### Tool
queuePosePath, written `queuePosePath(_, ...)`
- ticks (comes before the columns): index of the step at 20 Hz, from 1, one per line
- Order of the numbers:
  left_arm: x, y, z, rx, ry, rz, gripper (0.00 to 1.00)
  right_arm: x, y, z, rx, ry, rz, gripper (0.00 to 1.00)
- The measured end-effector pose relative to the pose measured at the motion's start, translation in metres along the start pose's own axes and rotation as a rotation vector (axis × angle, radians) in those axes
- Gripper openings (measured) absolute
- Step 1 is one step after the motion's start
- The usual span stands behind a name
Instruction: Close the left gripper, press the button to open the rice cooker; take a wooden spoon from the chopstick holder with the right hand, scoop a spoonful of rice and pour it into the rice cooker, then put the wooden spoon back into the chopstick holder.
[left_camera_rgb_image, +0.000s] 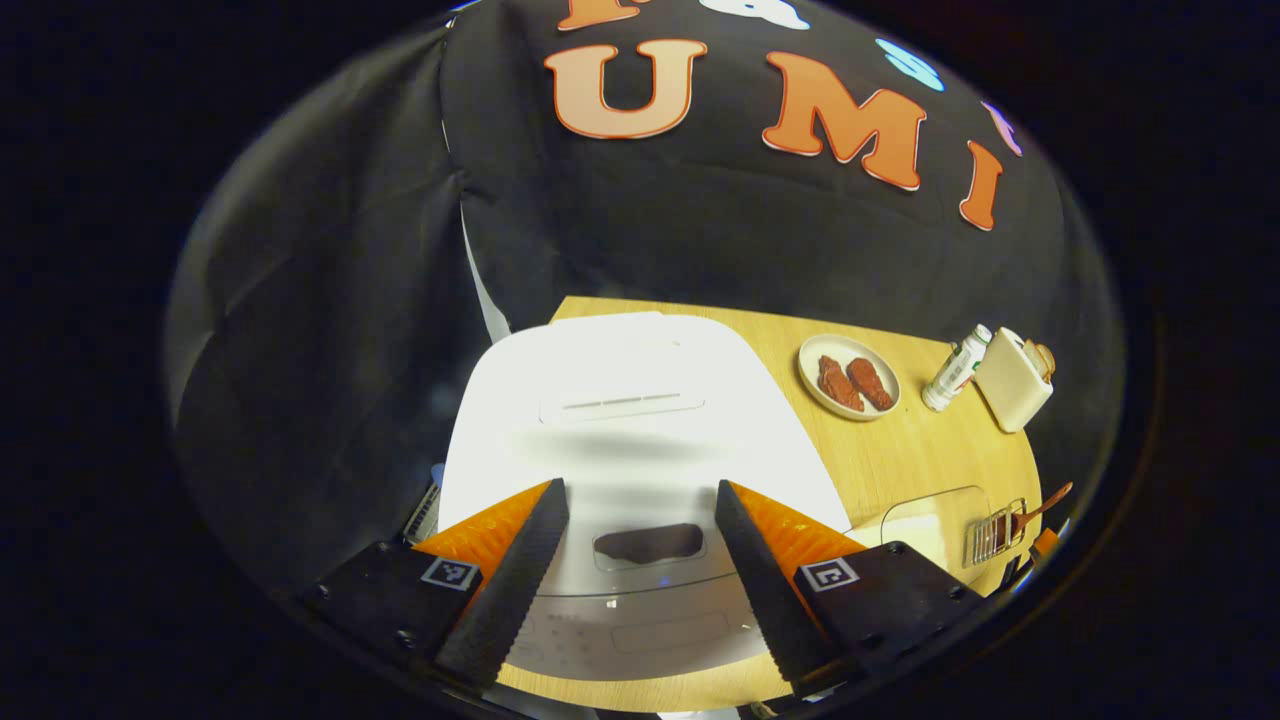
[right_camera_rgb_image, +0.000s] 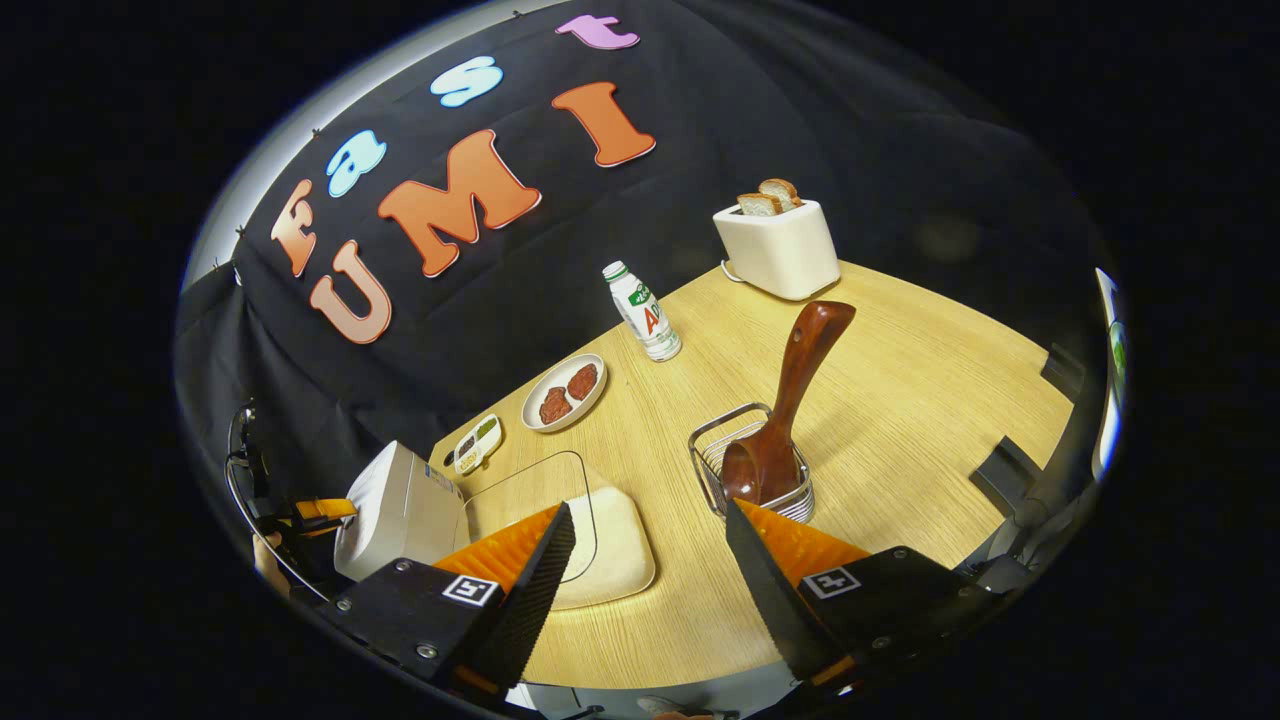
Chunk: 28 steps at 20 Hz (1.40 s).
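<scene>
Your left hand-held gripper (left_camera_rgb_image: 640, 490) hangs wide open, holding nothing, over the white rice cooker (left_camera_rgb_image: 630, 420), lid down, mid-frame. Your right hand-held gripper (right_camera_rgb_image: 648, 510) gapes empty too; the glossy brown wooden spoon (right_camera_rgb_image: 785, 410) stands bowl-down in the wire chopstick holder (right_camera_rgb_image: 750, 475), right of centre.

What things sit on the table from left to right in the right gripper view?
rice cooker → small dish → plate of meat → bottle → chopstick holder with wooden spoon → toaster

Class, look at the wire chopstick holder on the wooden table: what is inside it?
The wire chopstick holder contains one dark brown wooden spoon, bowl down, handle leaning up. The spoon hides the basket's bottom.
</scene>
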<state>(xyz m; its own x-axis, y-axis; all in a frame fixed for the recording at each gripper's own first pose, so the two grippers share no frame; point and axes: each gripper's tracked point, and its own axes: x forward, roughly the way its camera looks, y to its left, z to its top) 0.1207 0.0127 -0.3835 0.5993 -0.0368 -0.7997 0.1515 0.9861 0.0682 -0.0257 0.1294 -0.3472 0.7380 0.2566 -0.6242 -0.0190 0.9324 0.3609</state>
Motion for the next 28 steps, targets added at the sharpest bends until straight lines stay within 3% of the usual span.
queuePosePath(11, -0.002, -0.001, 0.001, -0.019, -0.07, -0.002, 1.0, -0.002, 0.007, 0.013, -0.058, -0.011, -0.016, 0.95)
queuePosePath(16, -0.022, 0.006, 0.023, -0.125, -0.14, -0.011, 1.0, -0.007, 0.006, 0.035, -0.086, -0.035, -0.044, 0.95)
queuePosePath(22, -0.098, 0.009, 0.1, -0.151, -0.363, -0.033, 1.0, -0.018, 0.024, 0.12, -0.247, -0.151, -0.068, 0.95)
queuePosePath(28, -0.205, 0.016, 0.173, -0.121, -0.611, -0.01, 1.0, -0.071, 0.063, 0.206, -0.378, -0.328, -0.061, 0.95)
